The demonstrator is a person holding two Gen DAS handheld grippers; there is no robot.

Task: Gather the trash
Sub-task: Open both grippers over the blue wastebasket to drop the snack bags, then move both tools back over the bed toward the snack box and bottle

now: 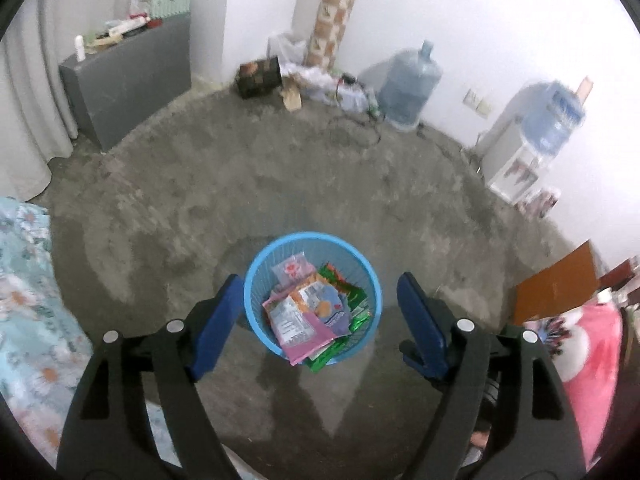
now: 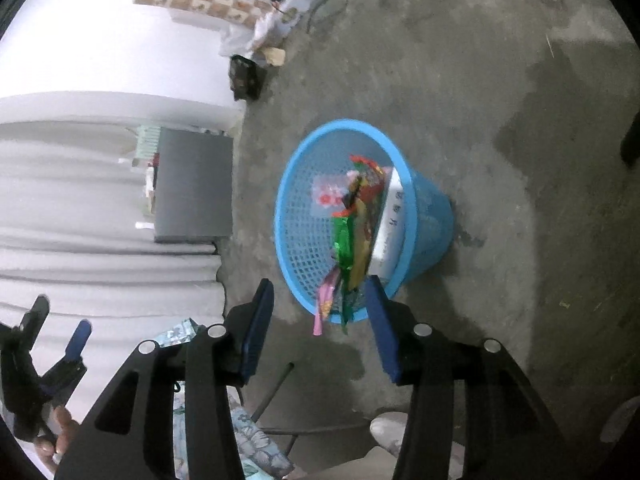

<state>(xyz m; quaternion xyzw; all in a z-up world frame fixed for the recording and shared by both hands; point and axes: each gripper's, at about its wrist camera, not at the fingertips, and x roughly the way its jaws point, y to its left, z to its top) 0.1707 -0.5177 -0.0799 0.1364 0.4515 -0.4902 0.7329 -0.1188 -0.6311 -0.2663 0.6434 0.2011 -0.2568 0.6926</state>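
A blue mesh waste basket (image 1: 256, 272) stands on the concrete floor, filled with snack wrappers (image 1: 312, 316) in pink, orange, green and purple. My left gripper (image 1: 320, 312) is open and empty, held above the basket with its fingers either side of it. In the right wrist view the same basket (image 2: 300, 216) appears rotated, with wrappers (image 2: 348, 248) and a white box (image 2: 392, 216) sticking out over the rim. My right gripper (image 2: 320, 324) is open and empty, just beside the basket's rim. The left gripper (image 2: 60, 352) shows at that view's lower left.
A grey cabinet (image 1: 128, 76) stands by the curtain at the back left. A pile of bags and a dark box (image 1: 260, 74) lie by the tiled pillar. Water jugs (image 1: 408, 84) and a dispenser (image 1: 520, 148) line the back wall. Floral bedding (image 1: 28, 300) lies at left, a pink cloth (image 1: 588, 344) at right.
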